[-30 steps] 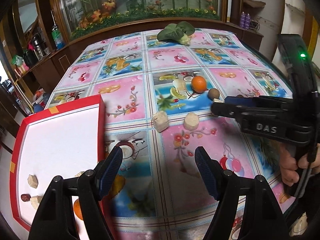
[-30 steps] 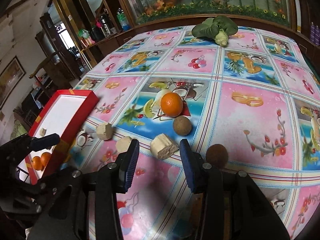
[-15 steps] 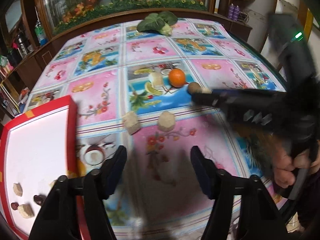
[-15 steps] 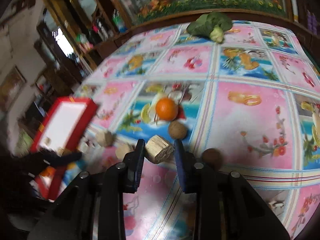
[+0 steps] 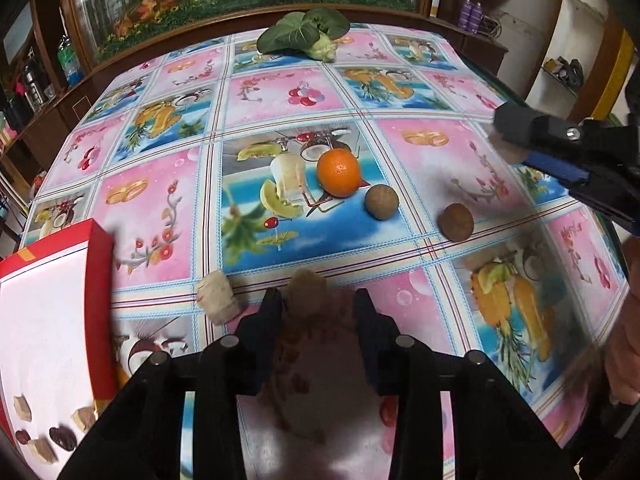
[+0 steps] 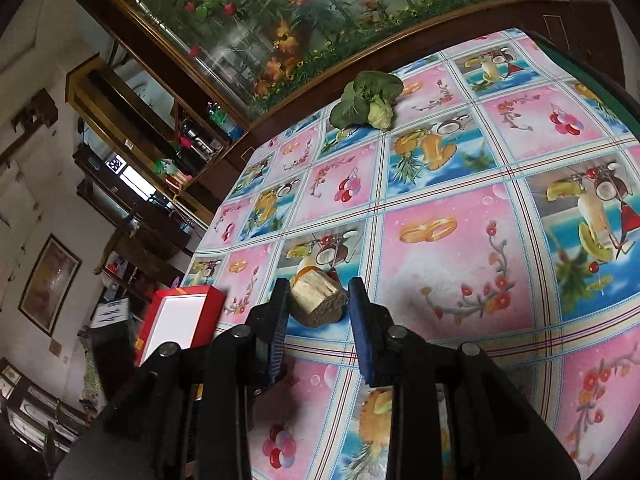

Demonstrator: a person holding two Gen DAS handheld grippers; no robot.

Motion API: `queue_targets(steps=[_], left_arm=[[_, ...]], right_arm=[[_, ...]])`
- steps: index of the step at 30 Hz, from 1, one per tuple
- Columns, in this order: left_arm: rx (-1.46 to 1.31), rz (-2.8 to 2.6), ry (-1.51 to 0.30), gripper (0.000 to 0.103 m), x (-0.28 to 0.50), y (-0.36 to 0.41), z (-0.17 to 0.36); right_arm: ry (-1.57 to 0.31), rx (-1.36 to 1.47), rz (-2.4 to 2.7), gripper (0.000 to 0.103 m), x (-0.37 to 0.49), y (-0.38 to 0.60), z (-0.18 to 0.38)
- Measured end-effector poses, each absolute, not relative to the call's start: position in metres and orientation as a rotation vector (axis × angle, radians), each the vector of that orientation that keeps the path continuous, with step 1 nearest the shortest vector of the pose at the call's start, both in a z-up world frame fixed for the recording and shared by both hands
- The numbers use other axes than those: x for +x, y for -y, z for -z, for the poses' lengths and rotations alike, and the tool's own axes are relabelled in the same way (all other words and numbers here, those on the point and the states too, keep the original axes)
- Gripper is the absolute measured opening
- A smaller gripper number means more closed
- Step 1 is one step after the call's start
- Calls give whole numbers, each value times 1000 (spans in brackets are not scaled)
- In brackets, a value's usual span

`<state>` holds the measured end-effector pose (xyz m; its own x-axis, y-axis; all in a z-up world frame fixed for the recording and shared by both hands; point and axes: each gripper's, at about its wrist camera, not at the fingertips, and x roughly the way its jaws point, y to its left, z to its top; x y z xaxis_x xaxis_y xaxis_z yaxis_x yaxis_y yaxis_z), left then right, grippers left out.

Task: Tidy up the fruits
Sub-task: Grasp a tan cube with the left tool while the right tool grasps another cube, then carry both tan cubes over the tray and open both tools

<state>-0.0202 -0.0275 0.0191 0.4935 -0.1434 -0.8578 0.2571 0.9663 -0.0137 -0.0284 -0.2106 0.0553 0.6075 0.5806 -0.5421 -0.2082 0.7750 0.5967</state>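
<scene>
Fruits: an orange (image 5: 339,172) and two brown round fruits (image 5: 381,202), (image 5: 455,222) lie loose on the patterned tablecloth (image 5: 280,92); several small pieces already sit in the red tray (image 5: 99,264) at the left edge.
Pale chunks: one cut chunk (image 5: 218,298) rests on the cloth just beside the tray; a second chunk (image 5: 306,286) sits between the left fingers, blurred.
Right gripper (image 6: 318,304): clamped on a pale fibrous chunk (image 6: 318,298), held clear of the cloth; the tray shows to its lower left.
Left gripper (image 5: 318,312): jaws partly drawn in around the second chunk; whether the pads touch it cannot be told through the blur.
Step in hand: judged as carrying the held chunk to the tray while the left closes on its own piece.
Doing it well: keep the right grip firm and level, since the chunk sits near the pad tips; cross over the tray rim before letting go, and release low so it does not bounce onto the pieces already there. The left should centre the chunk between its pads before squeezing.
Change from a second ago: the right gripper was open with the chunk lying on the cloth ahead of it; now it holds the chunk aloft. The left gripper was wide open over bare cloth, well short of the chunks; now it is up at one, jaws narrower.
</scene>
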Motion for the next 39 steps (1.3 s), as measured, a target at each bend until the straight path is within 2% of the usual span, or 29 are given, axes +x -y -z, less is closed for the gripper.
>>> queue_targets(steps=[8,11,17,22,30,39], left_arm=[[133,266,-1008,34,-20,28,-15],[126,268,-997,22,-21,28,-15],[95,254,-973,22,-30,28,-21],[70,233,-877,22,-55,11,-52],[21,77,-753,22,-98,-65,-92],[-35,-143,-720,22,-109,-153,-89]], right_arm=[[-809,509,-483,32,-29,209,-53],[-811,501,-481,32,-28,207,-53],[-798,464,-468,32,-29,202,-51],[-768,426,-445,32,-30,198,-49],[-724,334,-447,32,-33,172,-47],[-746,356,-652,32,-44,71,-53]])
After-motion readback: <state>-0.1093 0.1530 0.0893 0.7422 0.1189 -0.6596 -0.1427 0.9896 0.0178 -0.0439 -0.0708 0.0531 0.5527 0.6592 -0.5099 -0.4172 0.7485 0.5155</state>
